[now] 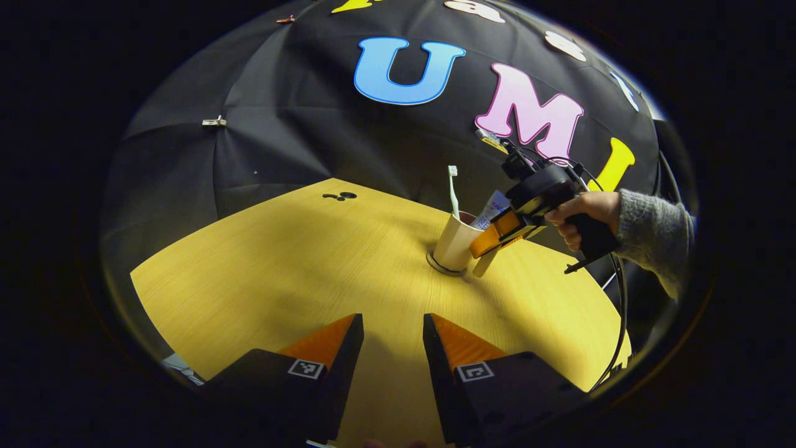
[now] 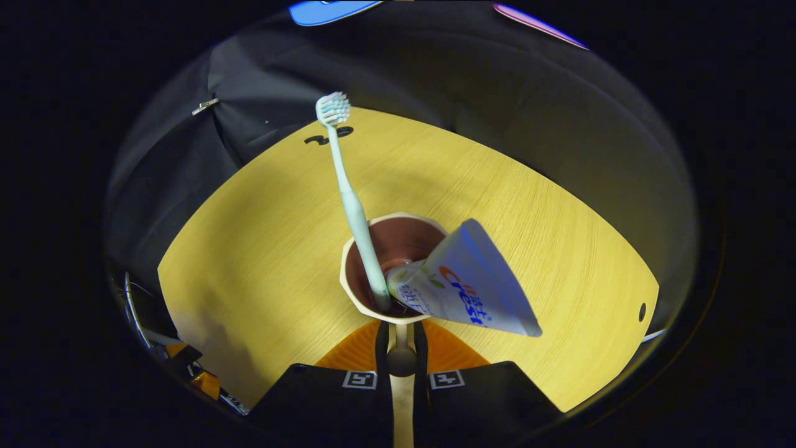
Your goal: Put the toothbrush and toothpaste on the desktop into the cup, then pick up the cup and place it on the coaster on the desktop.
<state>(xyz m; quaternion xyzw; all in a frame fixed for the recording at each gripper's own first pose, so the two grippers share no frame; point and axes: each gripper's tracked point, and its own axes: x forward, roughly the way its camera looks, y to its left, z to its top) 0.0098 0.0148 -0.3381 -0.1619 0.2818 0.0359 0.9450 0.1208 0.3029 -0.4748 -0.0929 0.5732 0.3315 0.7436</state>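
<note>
cup (image 1: 455, 244): cream outside, dark brown inside, upright on the yellow wooden desk (image 1: 280, 267); in the left gripper view its base sits on a thin round disc, probably the coaster (image 1: 443, 266) (only a sliver shows at the rim).
toothbrush (image 2: 352, 202): pale green, standing in the cup, handle down, bristles up and leaning away from the toothpaste.
toothpaste (image 2: 463, 283): white tube, cap end down in the cup, flat crimped end sticking out over the rim to one side.
right gripper (image 2: 402, 348): orange fingers nearly together, clamped on the cup's handle, which shows as a cream bar between them; a hand (image 1: 581, 214) in a grey sleeve holds it.
left gripper (image 1: 393, 339): fingers spread apart over bare desk, holding nothing, well apart from the cup.
</note>
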